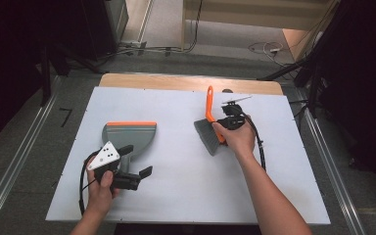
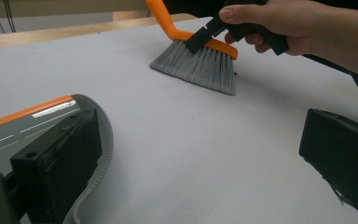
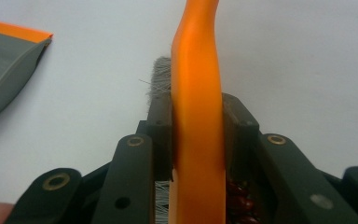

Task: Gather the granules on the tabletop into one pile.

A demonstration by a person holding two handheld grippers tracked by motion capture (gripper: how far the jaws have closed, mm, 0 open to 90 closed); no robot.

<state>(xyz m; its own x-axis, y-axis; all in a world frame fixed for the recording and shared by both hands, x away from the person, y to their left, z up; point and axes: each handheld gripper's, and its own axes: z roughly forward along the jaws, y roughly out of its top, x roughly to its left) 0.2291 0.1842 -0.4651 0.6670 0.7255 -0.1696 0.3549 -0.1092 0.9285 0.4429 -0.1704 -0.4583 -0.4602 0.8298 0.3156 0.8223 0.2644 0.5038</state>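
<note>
A hand brush with grey bristles and an orange handle stands with its bristles on the white table. My right gripper is shut on the orange handle just above the bristle head, one jaw pressing each side. In the left gripper view the brush sits far ahead, held by the other hand's gripper. A grey dustpan with an orange front lip lies flat at the left. My left gripper stands open at the pan's rear. One jaw lies over the dustpan rim, and nothing is clamped.
The white table board has bare room between pan and brush and along the front. A wooden strip runs along the far edge. Cables lie on the floor beyond. Small dark red bits show under the brush handle.
</note>
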